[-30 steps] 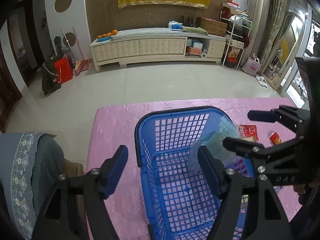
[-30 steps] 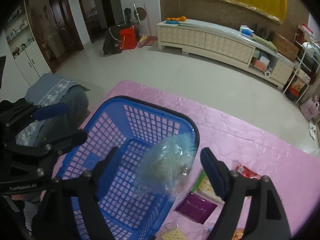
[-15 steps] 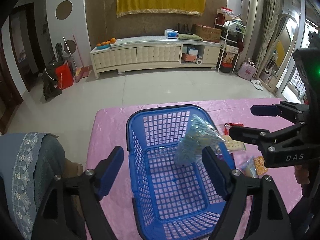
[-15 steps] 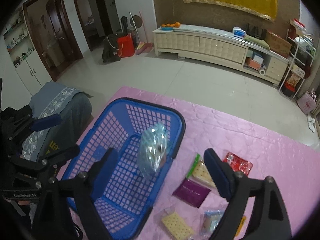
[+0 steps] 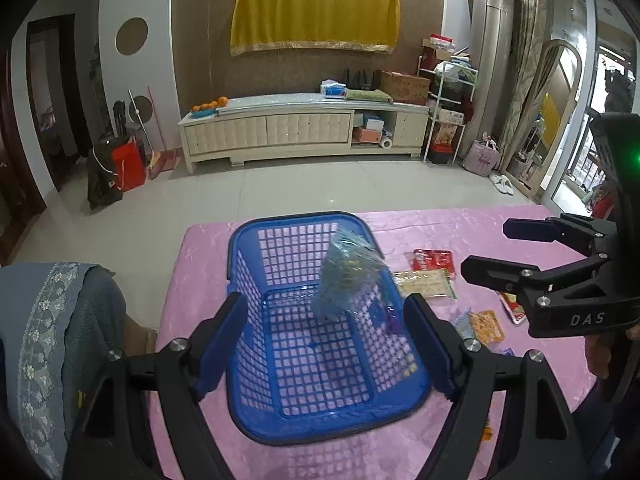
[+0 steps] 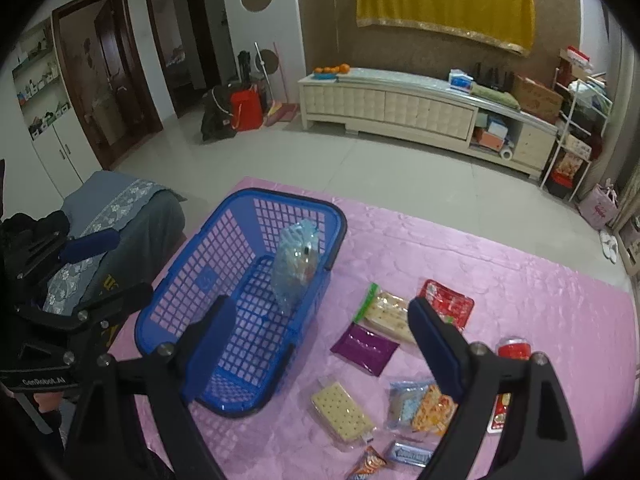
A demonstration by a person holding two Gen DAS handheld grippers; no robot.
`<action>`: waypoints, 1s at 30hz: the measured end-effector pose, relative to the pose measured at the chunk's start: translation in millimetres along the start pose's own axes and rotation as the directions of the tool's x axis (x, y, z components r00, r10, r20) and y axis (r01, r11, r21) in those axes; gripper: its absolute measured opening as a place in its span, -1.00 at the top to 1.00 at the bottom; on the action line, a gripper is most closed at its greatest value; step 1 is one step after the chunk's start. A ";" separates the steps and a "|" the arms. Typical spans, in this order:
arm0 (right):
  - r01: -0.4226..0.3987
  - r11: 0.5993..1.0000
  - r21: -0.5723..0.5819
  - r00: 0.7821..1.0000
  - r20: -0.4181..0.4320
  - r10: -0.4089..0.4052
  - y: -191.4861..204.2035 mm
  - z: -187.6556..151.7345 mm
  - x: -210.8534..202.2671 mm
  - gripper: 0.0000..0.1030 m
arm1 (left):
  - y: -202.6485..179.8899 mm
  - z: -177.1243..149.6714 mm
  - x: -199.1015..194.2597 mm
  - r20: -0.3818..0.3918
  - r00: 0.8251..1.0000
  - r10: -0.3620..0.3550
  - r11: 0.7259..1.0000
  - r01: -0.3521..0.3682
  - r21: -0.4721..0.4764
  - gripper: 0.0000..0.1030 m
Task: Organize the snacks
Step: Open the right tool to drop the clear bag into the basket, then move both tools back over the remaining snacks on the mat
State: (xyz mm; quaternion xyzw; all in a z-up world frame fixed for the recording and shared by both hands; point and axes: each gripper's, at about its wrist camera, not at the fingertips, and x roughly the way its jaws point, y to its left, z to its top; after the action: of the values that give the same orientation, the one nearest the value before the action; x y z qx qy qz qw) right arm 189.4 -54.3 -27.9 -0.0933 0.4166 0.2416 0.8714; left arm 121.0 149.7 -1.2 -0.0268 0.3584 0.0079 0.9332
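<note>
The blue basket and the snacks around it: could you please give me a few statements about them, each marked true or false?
1. A clear bluish snack bag leans inside the blue basket. True.
2. The purple packet lies in the basket. False: it lies on the pink tablecloth beside it.
3. The right claw is shut on a cracker pack. False: it is open and holds nothing.
4. The left claw is open. True.

A home living room. At the top of the frame a long cream TV cabinet (image 5: 306, 130) stands against a brown wall under a yellow cloth (image 5: 316, 14), with oranges (image 5: 208, 106) on its left end; tiled floor (image 5: 240, 196), dark wooden doors (image 6: 108, 76) at upper left, slippers (image 5: 502, 182) at right.
</note>
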 end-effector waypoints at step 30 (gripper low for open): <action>0.132 0.988 0.082 0.980 0.138 -0.142 -45.0 -112.4 -95.4 -1.00 | -99.8 -61.8 -33.4 0.055 0.998 -0.026 0.995 0.021 0.093 -1.00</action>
State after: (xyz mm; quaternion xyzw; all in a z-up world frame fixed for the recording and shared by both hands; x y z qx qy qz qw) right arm 84.2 -166.9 -27.5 -0.0726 0.3539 0.1720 0.9165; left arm 58.2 46.8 -20.3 0.0121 0.3318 -0.0189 0.9431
